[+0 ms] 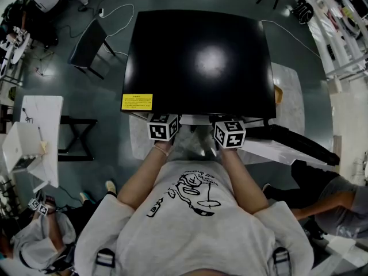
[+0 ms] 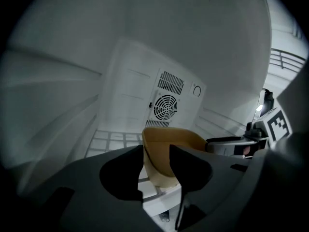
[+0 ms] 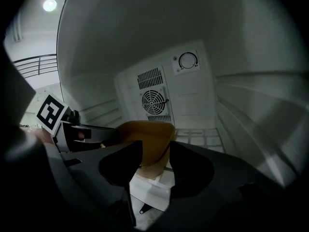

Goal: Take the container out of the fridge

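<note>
The tan container point(image 2: 178, 137) is not out of the fridge point(image 1: 198, 62) yet; it sits on the wire shelf point(image 2: 111, 141), at 6 o'clock from the round fan point(image 2: 165, 107). The left gripper point(image 2: 155, 161) and right gripper point(image 3: 155, 151) hold nothing, and their fingers point(image 2: 190, 170) are wide apart, one pair around each side wall. Its open top faces up, and it looks longest from 9 to 3 o'clock.

We see a dark grey-green floor point(image 1: 103, 96) on every side. On it at the upper left stands a black chair point(image 1: 91, 43), with a white cable point(image 1: 118, 10) snaking past it. At the left is a white surface point(image 1: 49, 105), and just beside it a black trestle stand point(image 1: 75, 138). A person in a pale grey top point(image 1: 34, 237) is at the lower left, and another person in a grey shirt point(image 1: 342, 197) is at the right edge. Long white cluttered surfaces point(image 1: 325, 39) cross the upper right corner.
</note>
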`<state>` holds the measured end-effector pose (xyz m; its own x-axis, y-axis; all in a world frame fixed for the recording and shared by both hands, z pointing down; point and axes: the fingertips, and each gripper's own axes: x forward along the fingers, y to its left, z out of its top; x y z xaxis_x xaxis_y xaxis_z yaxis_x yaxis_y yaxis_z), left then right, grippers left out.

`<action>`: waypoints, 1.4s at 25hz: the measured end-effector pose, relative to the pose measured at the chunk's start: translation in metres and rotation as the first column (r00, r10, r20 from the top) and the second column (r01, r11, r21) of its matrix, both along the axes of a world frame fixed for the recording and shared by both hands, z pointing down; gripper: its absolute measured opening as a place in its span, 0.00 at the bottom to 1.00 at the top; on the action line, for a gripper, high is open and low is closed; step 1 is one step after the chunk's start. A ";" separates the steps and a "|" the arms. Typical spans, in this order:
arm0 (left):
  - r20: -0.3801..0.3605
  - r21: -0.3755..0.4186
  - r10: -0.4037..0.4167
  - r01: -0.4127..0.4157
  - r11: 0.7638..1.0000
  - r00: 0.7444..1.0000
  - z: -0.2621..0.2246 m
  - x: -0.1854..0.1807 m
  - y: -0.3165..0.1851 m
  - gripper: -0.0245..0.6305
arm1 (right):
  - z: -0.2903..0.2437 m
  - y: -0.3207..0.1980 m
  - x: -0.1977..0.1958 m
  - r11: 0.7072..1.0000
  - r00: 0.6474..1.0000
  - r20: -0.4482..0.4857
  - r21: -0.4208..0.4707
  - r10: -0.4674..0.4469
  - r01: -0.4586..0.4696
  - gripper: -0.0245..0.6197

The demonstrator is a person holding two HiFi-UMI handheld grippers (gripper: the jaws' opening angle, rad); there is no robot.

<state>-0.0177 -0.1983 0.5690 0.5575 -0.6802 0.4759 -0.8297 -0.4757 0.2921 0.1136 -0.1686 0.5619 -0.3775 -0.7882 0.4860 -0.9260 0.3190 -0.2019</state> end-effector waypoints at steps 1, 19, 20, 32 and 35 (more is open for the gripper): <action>-0.003 -0.001 0.003 -0.003 1.000 1.000 0.000 0.001 0.000 0.31 | 0.000 0.000 0.000 1.000 1.000 0.003 -0.001 0.002 -0.002 0.32; -0.020 0.002 0.011 -0.011 1.000 1.000 -0.002 0.004 0.004 0.30 | -0.003 0.002 -0.002 1.000 1.000 0.029 -0.003 0.012 -0.012 0.32; -0.021 0.003 0.010 -0.010 1.000 1.000 -0.002 0.004 0.004 0.30 | -0.004 0.003 -0.002 1.000 0.999 0.030 -0.002 0.011 -0.011 0.32; -0.029 0.009 0.007 -0.007 1.000 1.000 -0.014 0.001 0.017 0.30 | -0.013 0.013 -0.004 1.000 0.999 0.038 0.005 0.004 -0.004 0.32; -0.032 0.010 0.003 -0.003 1.000 0.999 -0.015 0.001 0.021 0.30 | -0.015 0.017 -0.004 1.000 0.999 0.042 0.008 0.000 -0.001 0.32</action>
